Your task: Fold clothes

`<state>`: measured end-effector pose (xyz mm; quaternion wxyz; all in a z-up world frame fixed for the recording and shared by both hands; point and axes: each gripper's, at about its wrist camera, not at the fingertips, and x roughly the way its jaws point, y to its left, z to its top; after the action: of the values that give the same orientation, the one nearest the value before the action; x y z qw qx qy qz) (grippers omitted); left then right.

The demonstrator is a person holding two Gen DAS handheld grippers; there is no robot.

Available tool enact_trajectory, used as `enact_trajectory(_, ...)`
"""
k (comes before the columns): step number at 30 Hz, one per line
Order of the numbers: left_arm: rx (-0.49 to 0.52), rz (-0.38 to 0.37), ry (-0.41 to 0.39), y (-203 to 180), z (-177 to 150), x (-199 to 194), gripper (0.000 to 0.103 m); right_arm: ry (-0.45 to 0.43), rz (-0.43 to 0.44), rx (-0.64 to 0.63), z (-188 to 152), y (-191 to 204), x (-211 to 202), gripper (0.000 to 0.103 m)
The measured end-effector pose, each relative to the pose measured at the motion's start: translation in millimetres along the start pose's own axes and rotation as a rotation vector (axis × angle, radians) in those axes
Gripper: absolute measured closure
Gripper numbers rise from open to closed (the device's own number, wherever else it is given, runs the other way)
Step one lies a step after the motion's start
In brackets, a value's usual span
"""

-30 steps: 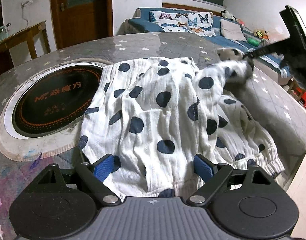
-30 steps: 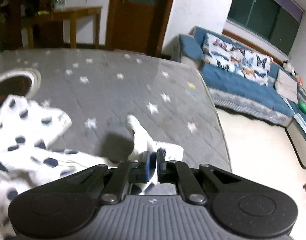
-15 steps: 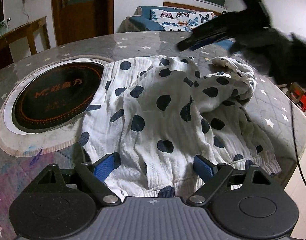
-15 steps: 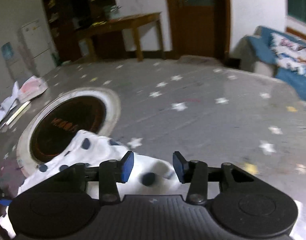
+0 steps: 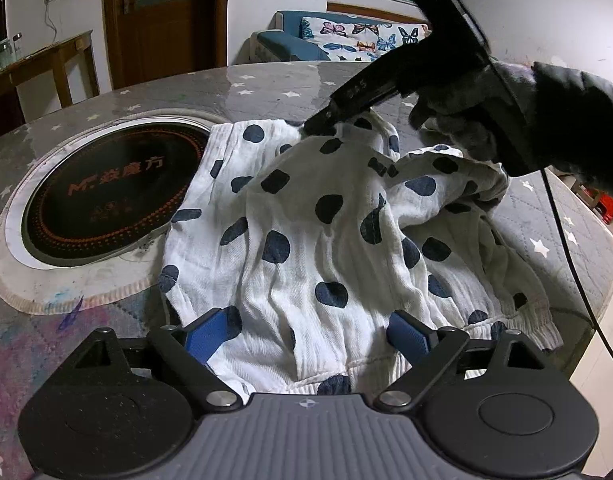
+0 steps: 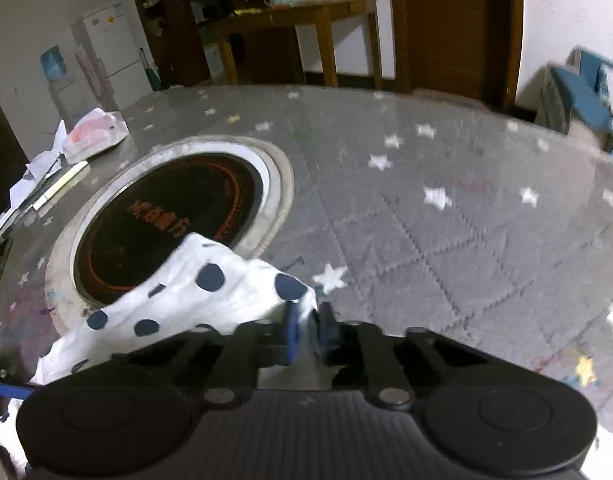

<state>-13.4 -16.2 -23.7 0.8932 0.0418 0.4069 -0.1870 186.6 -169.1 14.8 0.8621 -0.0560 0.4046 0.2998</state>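
Pinching spotted garment (image 6: 194,300), right hand-held gripper (image 6: 308,322).

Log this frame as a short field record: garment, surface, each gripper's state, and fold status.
garment: white polka-dot garment, crumpled, one part lapped over the rest
surface: grey star-print table cover
nearby: round black cooktop, garment edge lying over its rim
left gripper: open, fingers apart over the near hem, holding nothing
right gripper: shut on a far edge of the garment
fold status: not yet a neat fold
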Motion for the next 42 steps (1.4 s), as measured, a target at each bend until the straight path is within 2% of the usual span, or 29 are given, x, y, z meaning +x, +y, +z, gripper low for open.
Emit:
enact_trajectory(7,-0.039,-0.009,-0.011,6,-1,-9,0.012,-0.138,-0.004,-0.141,-6,48,-59,0.098)
enact_trajectory(10,-0.055,0.009,-0.040,14,-2,-20,0.012,-0.166,0.021,-0.224,-22,77,-81,0.098)
enact_trajectory(13,-0.085,0.044,-0.074,26,-2,-34,0.012,-0.149,0.058,-0.303,-46,105,-90,0.098)
enact_trajectory(18,-0.147,0.093,-0.126,44,8,-49,0.013,-0.057,0.129,-0.355,-86,134,-78,0.097)
enact_trajectory(23,-0.158,0.101,-0.144,46,17,-45,0.013,-0.015,0.165,-0.297,-93,133,-83,0.091)
enact_trajectory(25,-0.163,0.101,-0.135,46,17,-41,0.013,-0.048,0.170,-0.267,-85,128,-94,0.090)
enact_trajectory(28,-0.156,0.097,-0.119,43,14,-35,0.013,-0.112,0.166,-0.215,-66,119,-108,0.080)
enact_trajectory(31,-0.141,0.092,-0.103,38,11,-28,0.013,-0.177,0.162,-0.164,-48,109,-122,0.076)
enact_trajectory(33,-0.130,0.087,-0.096,35,8,-26,0.013,-0.213,0.151,-0.126,-34,101,-129,0.064)
enact_trajectory(42,-0.121,0.071,-0.091,35,3,-27,0.013,-0.014,0.045,-0.024,-7,49,-51,0.064)
